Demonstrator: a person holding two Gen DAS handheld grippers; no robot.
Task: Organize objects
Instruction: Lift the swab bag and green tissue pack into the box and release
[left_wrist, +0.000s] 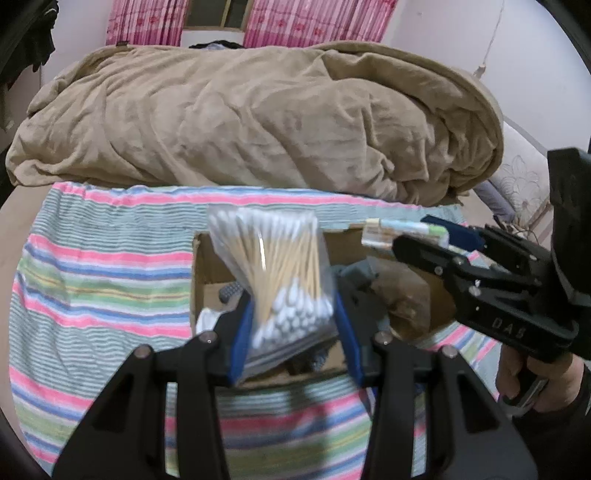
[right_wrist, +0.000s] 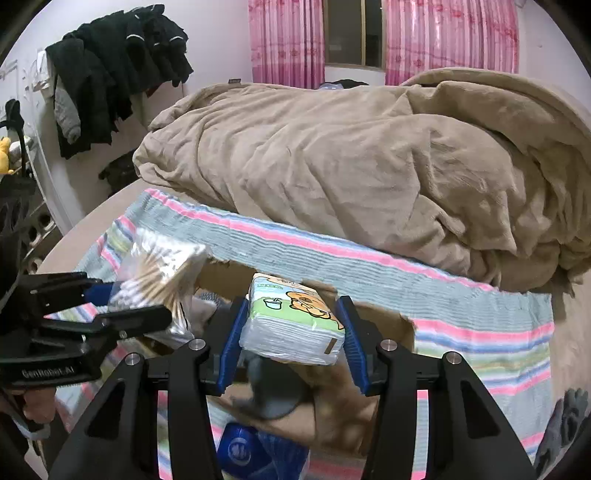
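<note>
My left gripper is shut on a clear bag of cotton swabs and holds it above an open cardboard box on the striped cloth. The bag also shows in the right wrist view, held in the left gripper. My right gripper is shut on a pack of tissues with a cartoon bear, held over the same box. In the left wrist view the right gripper holds the pack over the box's far right corner.
A striped cloth covers the bed. A bunched tan blanket lies behind the box. Dark items lie inside the box, and a blue packet lies near its front. Dark clothes hang on the left wall.
</note>
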